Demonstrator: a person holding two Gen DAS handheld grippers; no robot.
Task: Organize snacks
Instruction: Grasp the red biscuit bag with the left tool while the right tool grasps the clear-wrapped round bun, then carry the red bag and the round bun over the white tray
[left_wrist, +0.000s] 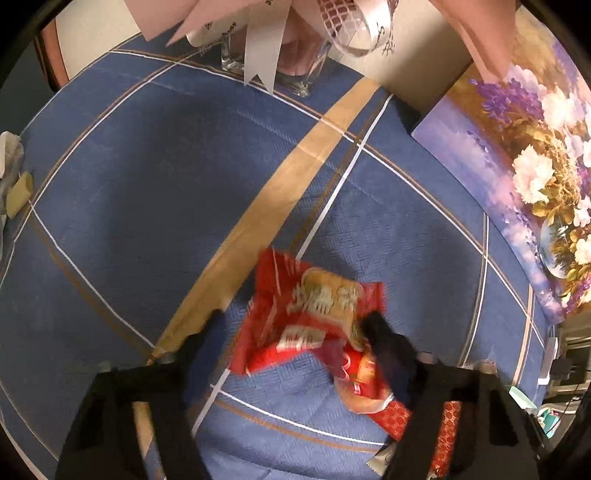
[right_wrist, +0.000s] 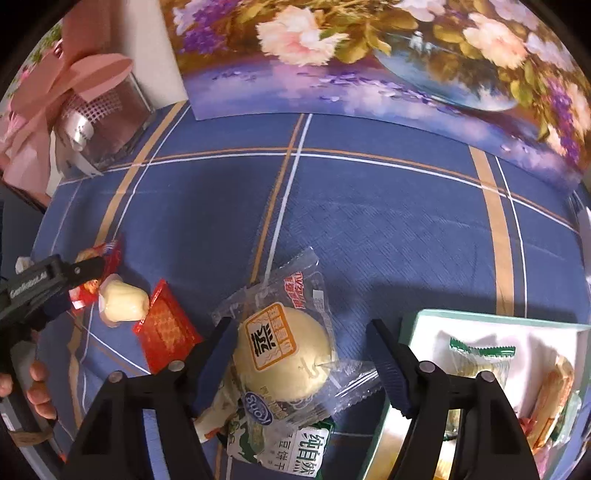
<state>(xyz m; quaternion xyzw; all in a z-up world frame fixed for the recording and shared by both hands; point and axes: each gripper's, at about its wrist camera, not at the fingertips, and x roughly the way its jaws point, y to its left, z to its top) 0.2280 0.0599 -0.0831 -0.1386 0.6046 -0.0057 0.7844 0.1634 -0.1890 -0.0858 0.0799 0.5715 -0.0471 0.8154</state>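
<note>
1. Left gripper (left_wrist: 295, 325) is seen partly open around a crinkled red snack packet (left_wrist: 306, 310) lying on the blue checked worktop (left_wrist: 147, 184); contact cannot be told.
2. Right gripper (right_wrist: 301, 332) is held partly open astride a clear-wrapped round pale bun (right_wrist: 284, 350), untouched, beside a mint-rimmed white box (right_wrist: 413, 321).

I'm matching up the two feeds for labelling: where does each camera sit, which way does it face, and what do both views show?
Left wrist: on the left gripper, looking steeply down along its two dark fingers at a red snack packet on the blue checked tablecloth.
Right wrist: on the right gripper, looking steeply down at a clear-wrapped round pastry between its fingers, with a white box alongside; a hand shows at the left edge.
Shared: tablecloth, flower painting, the red packet.
</note>
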